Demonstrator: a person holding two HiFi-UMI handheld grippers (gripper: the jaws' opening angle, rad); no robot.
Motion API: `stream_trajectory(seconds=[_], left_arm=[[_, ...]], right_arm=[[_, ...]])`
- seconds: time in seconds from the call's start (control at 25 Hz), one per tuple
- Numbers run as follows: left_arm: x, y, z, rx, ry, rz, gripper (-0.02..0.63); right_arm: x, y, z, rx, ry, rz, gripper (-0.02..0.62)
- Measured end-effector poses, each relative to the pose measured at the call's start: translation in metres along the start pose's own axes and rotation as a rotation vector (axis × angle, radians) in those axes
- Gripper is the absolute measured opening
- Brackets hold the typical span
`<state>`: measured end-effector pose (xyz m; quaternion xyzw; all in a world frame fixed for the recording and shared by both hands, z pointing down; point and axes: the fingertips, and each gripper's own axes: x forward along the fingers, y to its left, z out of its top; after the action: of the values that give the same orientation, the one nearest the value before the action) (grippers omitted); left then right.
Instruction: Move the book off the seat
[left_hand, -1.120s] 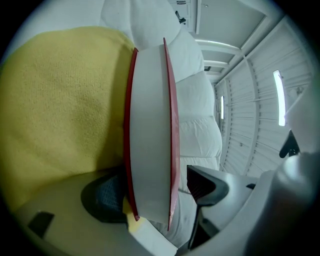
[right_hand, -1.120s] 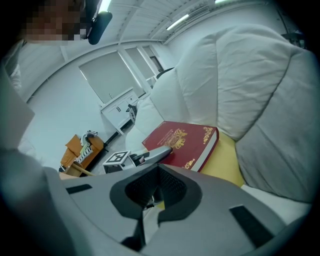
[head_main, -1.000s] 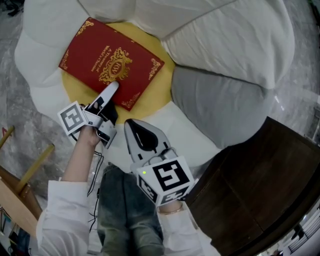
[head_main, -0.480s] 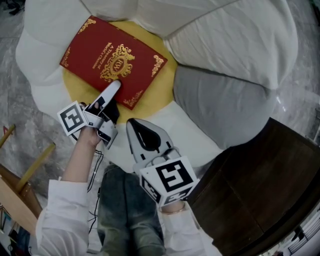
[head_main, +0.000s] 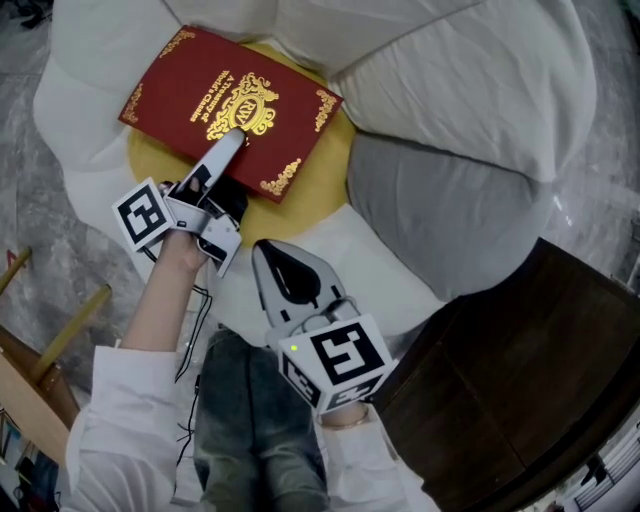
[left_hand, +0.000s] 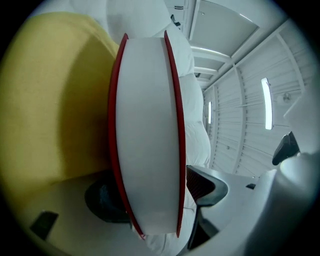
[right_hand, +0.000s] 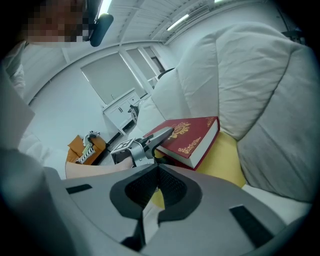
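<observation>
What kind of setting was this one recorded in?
Probably a living room or lounge corner: a white padded armchair with a yellow seat cushion and a grey pillow, and a dark wooden side table beside it.

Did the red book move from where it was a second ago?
Yes. The red book has slid across the yellow cushion, away from the person, leaving more yellow bare at its near edge. The left claw is clamped on it.
</observation>
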<state>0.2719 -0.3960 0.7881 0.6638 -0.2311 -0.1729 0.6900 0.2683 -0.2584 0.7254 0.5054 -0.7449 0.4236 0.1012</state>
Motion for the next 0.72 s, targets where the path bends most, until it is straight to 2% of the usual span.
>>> stream_trajectory(seconds=[0.08, 0.16, 0.32, 0.72], left_arm=[[0.002, 0.0, -0.002, 0.031, 0.023, 0.001, 0.335], [0.0, 0.004, -0.004, 0.038, 0.032, 0.014, 0.284], [-0.005, 0.009, -0.003, 0.011, 0.031, 0.023, 0.276], [-0.006, 0.001, 0.0, 0.047, 0.049, 0.072, 0.264]], right_arm=[[0.003, 0.0, -0.003, 0.001, -0.005, 0.002, 0.011], [0.004, -0.001, -0.004, 0.007, -0.011, 0.0, 0.011], [0.003, -0.004, 0.003, 0.008, -0.023, -0.004, 0.011], [-0.006, -0.02, 0.03, -0.011, -0.076, -0.017, 0.011]])
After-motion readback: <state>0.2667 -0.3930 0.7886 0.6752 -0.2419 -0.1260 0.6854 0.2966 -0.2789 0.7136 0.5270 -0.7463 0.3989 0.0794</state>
